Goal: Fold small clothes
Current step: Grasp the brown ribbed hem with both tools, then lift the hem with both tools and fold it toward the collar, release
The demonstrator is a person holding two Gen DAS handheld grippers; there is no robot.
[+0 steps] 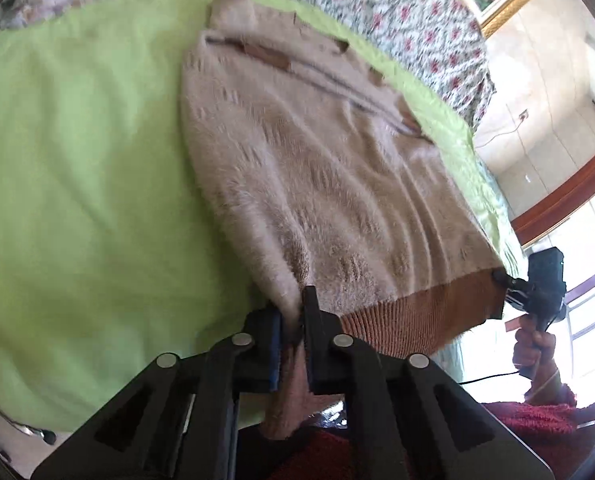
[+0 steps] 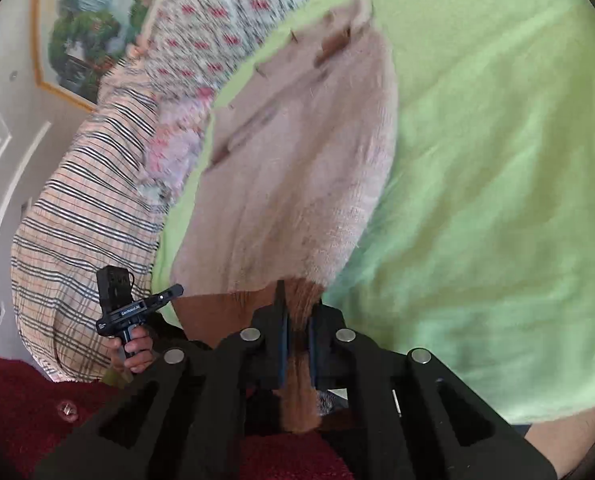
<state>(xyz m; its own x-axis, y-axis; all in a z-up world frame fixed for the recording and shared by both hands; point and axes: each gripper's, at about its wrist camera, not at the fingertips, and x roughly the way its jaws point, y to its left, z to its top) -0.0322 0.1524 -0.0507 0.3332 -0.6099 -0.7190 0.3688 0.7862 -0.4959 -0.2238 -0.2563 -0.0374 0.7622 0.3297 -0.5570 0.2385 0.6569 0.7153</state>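
Note:
A fuzzy beige sweater [image 1: 317,168] with a brown ribbed hem [image 1: 417,312] lies stretched over a green blanket [image 1: 77,200]; its collar points away. My left gripper [image 1: 293,320] is shut on the sweater's near left hem corner. My right gripper [image 2: 297,320] is shut on the brown hem [image 2: 299,300] at the other corner. In the left wrist view the right gripper [image 1: 509,284] pinches the hem's far right corner. In the right wrist view the left gripper [image 2: 173,292] shows at the left, and the sweater [image 2: 297,152] runs away from me.
A floral quilt [image 1: 397,4] lies beyond the blanket, and a plaid cloth [image 2: 85,216] is heaped at its side. A framed painting [image 2: 85,20] hangs on the wall. The person's red sweater [image 2: 25,408] is close below. A window [image 1: 589,300] is at the right.

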